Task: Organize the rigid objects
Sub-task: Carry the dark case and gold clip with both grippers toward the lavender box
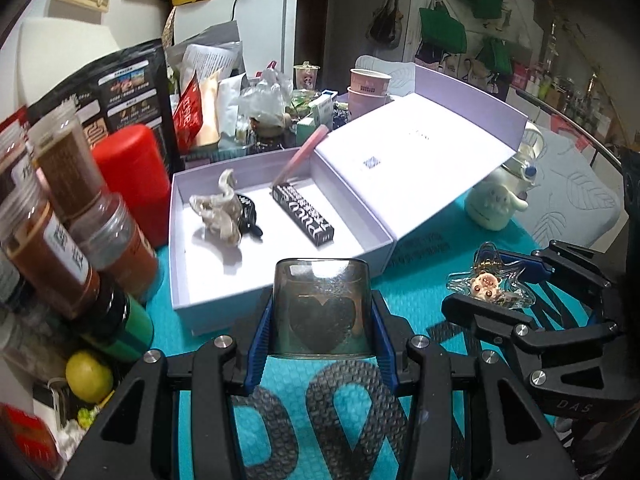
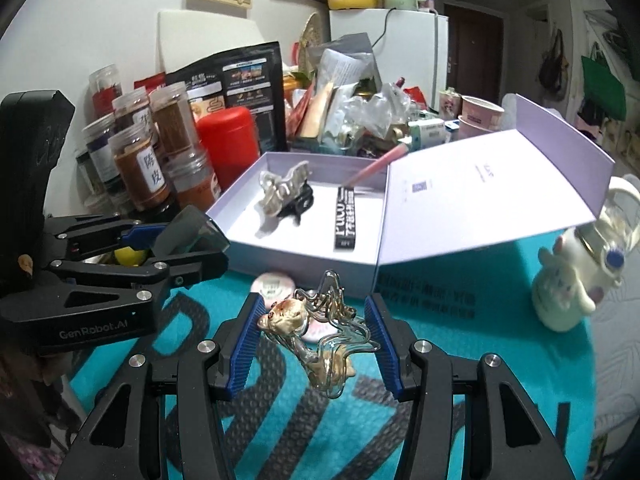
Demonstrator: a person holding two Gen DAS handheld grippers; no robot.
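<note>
Only the right wrist view shows the round pink tin (image 2: 271, 282) on the teal mat (image 2: 460, 344), just short of the open white box (image 2: 304, 254), whose lid stands tilted toward 2 o'clock. The left gripper (image 1: 322, 322), angled downward, is clamped on a smoky glass cup (image 1: 323, 308) above bare mat at the box's near edge. The right gripper (image 2: 316, 330), at its 3 o'clock, pinches a clear glass ornament (image 2: 320, 332).
</note>
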